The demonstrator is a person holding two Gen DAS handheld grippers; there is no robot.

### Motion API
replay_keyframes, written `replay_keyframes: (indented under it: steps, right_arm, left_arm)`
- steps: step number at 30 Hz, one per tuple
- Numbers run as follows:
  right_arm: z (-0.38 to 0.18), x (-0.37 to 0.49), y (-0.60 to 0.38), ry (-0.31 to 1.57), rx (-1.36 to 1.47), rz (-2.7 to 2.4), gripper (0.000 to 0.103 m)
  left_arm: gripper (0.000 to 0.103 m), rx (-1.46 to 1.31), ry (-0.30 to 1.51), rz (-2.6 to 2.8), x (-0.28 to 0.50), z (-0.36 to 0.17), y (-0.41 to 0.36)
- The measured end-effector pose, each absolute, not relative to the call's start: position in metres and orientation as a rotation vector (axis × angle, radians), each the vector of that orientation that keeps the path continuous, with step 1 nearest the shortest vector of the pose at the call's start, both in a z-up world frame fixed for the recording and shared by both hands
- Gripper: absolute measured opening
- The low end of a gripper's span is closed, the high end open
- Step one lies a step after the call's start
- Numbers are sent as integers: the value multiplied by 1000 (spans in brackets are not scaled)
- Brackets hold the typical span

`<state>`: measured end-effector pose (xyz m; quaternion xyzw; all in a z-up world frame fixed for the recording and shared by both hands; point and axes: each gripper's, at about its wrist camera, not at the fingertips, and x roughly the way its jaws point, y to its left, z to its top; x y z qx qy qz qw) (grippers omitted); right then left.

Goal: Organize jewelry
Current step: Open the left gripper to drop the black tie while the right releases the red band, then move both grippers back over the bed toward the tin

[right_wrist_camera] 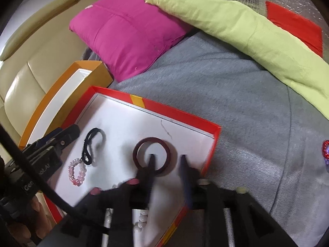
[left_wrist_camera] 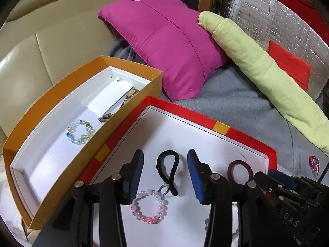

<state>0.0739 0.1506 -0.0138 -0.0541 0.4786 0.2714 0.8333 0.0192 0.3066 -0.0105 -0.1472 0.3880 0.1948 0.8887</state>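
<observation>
"DAS", seemingly, on right gripper (left_wrist_camera: 273, 177).

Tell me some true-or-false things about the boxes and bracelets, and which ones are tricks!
1. The pink bead bracelet lies in the red box. True.
2. The orange box holds nothing. False: a pale green-blue bead bracelet lies in it.
3. The left gripper is squeezing the black hair tie. False: its jaws are open, the tie loose between them.
4. The dark red ring lies in the red box. True.
5. The pink pillow sits inside the red box. False: it rests behind it.
</observation>
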Motion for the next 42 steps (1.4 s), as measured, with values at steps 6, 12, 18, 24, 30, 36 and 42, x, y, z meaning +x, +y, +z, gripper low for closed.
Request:
replay_keyframes:
  steps: [6,12,18,24,30,36,42]
  right_arm:
    - [11,56,115,935,-81,567,71]
    - [23,35,60,883,-59,526,85]
    - [12,23,-15,904,-51,429,87]
    - [-13,11,-112,963,38,313,87]
    - [-36,3,-185,1001,148,204,87]
    - [-40,11,-215,989,267,167,87]
    - [-37,34,-213,998,296,168,77]
  left_arm:
    - [63,-290,768,424,5,7,298]
    - [68,-270,753,390,-6,25,267]
    - [70,-233,750,331,-8,36,217]
    - [71,-198,765,219,-5,31,145]
    - [72,-141,848,78,15,0,62]
    - [72,-82,893,-21,31,-35,13]
    - [72,-157,926,-13,39,-50,27]
